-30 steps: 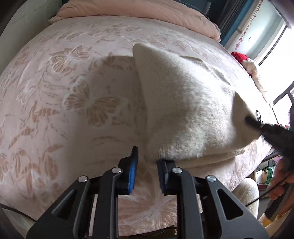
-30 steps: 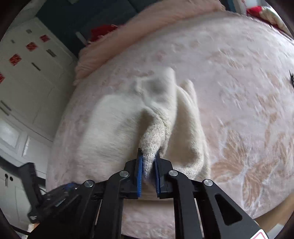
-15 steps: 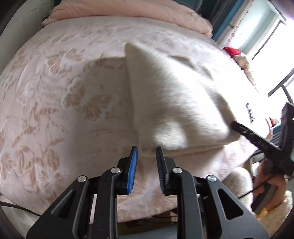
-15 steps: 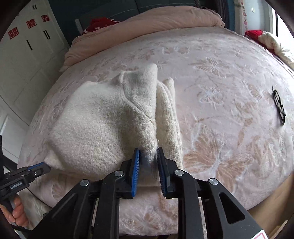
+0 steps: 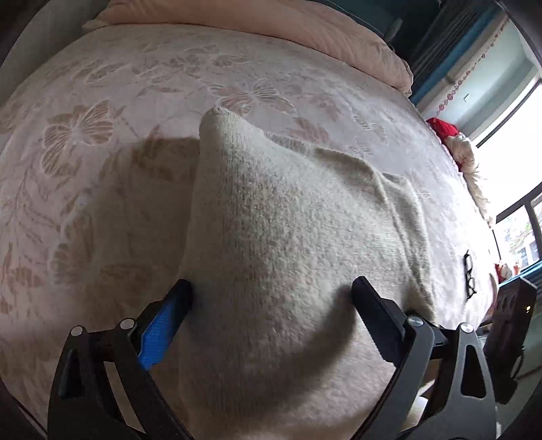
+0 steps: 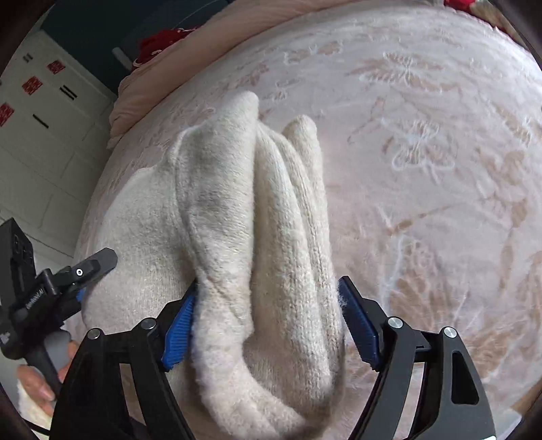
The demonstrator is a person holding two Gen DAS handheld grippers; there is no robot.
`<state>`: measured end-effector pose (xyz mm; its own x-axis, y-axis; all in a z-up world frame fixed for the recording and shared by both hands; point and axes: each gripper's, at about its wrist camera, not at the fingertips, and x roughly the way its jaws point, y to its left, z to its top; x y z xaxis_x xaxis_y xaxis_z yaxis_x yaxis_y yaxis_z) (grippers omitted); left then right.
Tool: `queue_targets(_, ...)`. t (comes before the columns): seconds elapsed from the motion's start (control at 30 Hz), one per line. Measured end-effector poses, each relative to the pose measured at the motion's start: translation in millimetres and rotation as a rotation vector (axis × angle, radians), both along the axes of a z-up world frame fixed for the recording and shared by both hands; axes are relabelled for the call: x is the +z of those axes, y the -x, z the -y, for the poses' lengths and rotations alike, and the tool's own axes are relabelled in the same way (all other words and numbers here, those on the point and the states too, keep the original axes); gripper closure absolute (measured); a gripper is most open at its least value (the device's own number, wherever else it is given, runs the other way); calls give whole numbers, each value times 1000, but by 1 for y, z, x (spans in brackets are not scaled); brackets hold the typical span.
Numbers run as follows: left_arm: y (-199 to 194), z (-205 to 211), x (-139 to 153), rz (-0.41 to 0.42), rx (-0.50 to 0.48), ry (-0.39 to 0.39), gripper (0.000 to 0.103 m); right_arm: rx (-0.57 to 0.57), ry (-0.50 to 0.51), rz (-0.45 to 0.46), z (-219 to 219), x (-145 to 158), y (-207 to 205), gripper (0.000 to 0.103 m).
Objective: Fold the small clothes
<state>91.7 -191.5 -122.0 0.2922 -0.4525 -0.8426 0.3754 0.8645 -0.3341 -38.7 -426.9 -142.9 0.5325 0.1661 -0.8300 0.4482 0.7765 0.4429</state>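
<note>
A cream knitted sweater lies folded on the pink floral bedspread. My left gripper is open wide, its fingers either side of the sweater's near edge. In the right wrist view the sweater shows bunched folds running away from me. My right gripper is open wide too, straddling the bunched folds at the near end. The left gripper shows at the left edge of that view, against the sweater's left side.
A pink duvet is rolled along the bed's far end. Black glasses lie on the bedspread at the right. Red cloth sits near the window. White cupboards stand left of the bed.
Both grippers have opened wide. The right one let go of the sweater fold it held. The left one moved forward so the sweater's edge sits between its fingers.
</note>
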Motion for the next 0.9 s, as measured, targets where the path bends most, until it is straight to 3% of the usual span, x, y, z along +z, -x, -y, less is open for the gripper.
queue_targets(0.07, 1, 5, -16, -8, -19, -26, 5, -34, -59, 17, 4, -10, 0, 15)
queue_targets(0.17, -11, -11, -40, -172, 40, 115, 5, -31, -53, 28, 2, -12, -4, 14)
queue_targets(0.23, -11, -10, -37, -165, 31, 115, 5, -29, -48, 28, -1, -12, -7, 16)
queue_targets(0.3, -8, -7, -33, -153, 23, 108, 14, -23, -67, 35, -4, -11, -11, 30)
queue_targets(0.37, -4, -6, -24, -156, 23, 113, 29, -16, -99, 45, -6, -6, -16, 57)
queue_targets(0.43, 0, -5, -8, -138, 14, 105, 51, -15, -89, 56, -9, 8, -16, 66)
queue_targets(0.5, 5, -1, 9, -107, -2, 83, 57, -15, -54, 86, -13, 30, -12, 69)
queue_targets(0.73, 35, 0, 91, -11, -66, 138, 58, -33, 96, 243, -28, 138, 22, 70)
queue_targets(0.9, 63, -14, 169, 134, -107, 195, 57, -23, 214, 369, -46, 216, 62, 69)
